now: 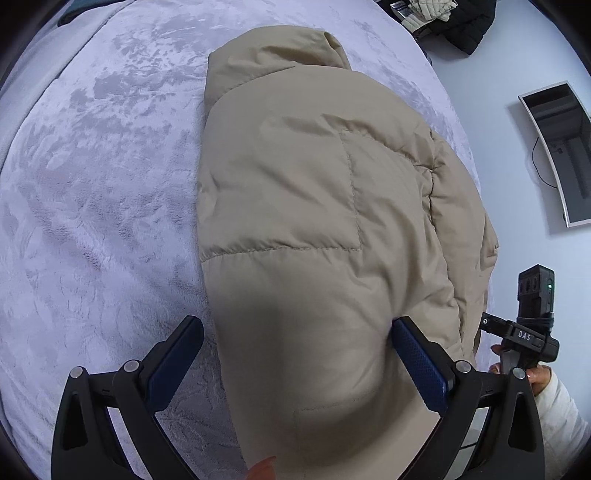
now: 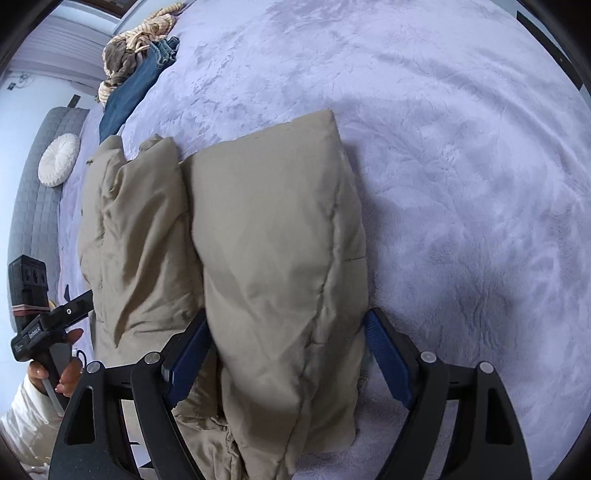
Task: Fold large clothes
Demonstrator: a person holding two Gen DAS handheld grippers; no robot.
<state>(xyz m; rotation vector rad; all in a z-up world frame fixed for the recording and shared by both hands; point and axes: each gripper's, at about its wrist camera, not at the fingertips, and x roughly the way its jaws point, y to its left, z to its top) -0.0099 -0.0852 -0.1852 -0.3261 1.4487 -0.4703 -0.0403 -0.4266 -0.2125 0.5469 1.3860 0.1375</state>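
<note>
Your right gripper (image 2: 286,363) stands wide, unclamped, straddling the near end of the beige puffer jacket (image 2: 273,258), whose long axis runs away across the bed (image 2: 461,166).

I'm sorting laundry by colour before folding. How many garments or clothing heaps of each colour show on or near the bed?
Beige: 2, the puffer jacket and a quilted garment
Blue: 1, jeans
Black: 1, dark coat
Brown and cream: 1, a tangled heap
Total: 5
</note>
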